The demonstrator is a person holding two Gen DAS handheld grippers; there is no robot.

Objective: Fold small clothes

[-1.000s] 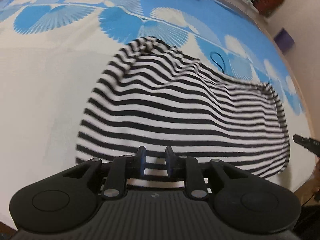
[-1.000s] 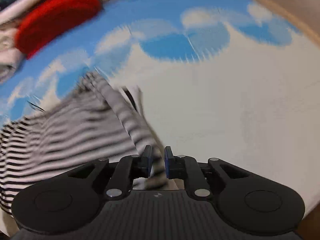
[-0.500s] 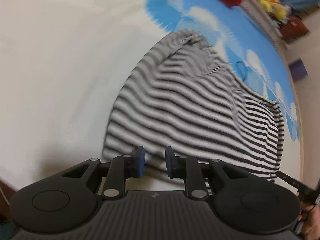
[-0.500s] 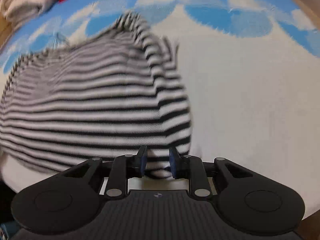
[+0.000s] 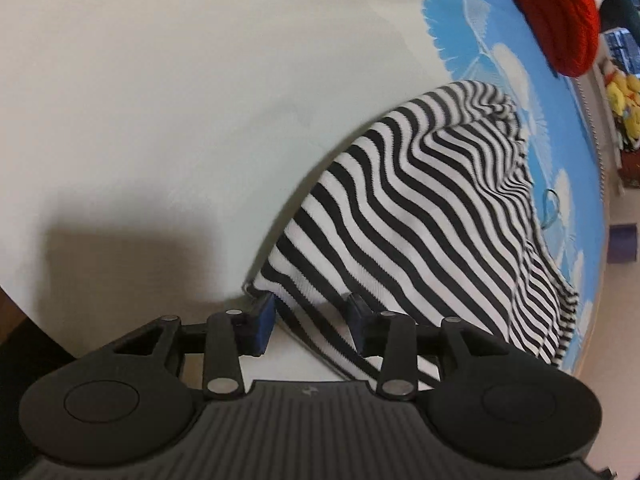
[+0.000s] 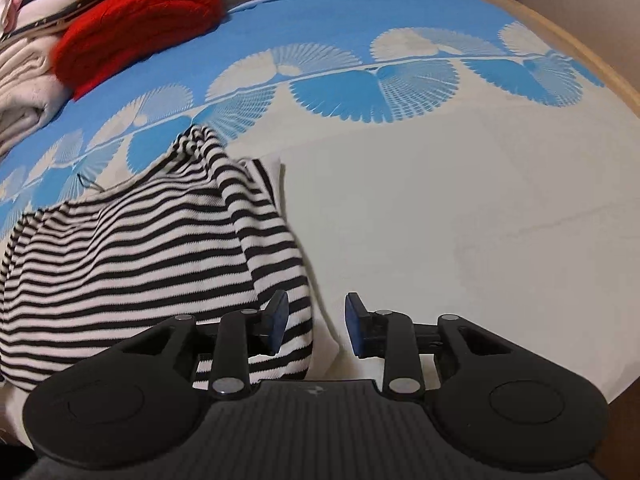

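Left gripper [image 5: 311, 322] spread wide, striped garment's [image 5: 420, 216] hem lying loose between its pads. Right gripper [image 6: 317, 322] wide too, garment [image 6: 132, 252] at 10 o'clock on the blue-and-white cloth [image 6: 460, 208]. Only the right view shows folded cream laundry [image 6: 24, 80] beside the red knit [image 6: 136, 20].

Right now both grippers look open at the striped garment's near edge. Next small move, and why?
Probably shut both grippers on the near hem. The left gripper and the right gripper are open, and the striped garment lies loose and rumpled on the blue and white sheet. Its edge already sits between the left fingers; the right gripper only reaches the garment's corner, so nudge it left first.
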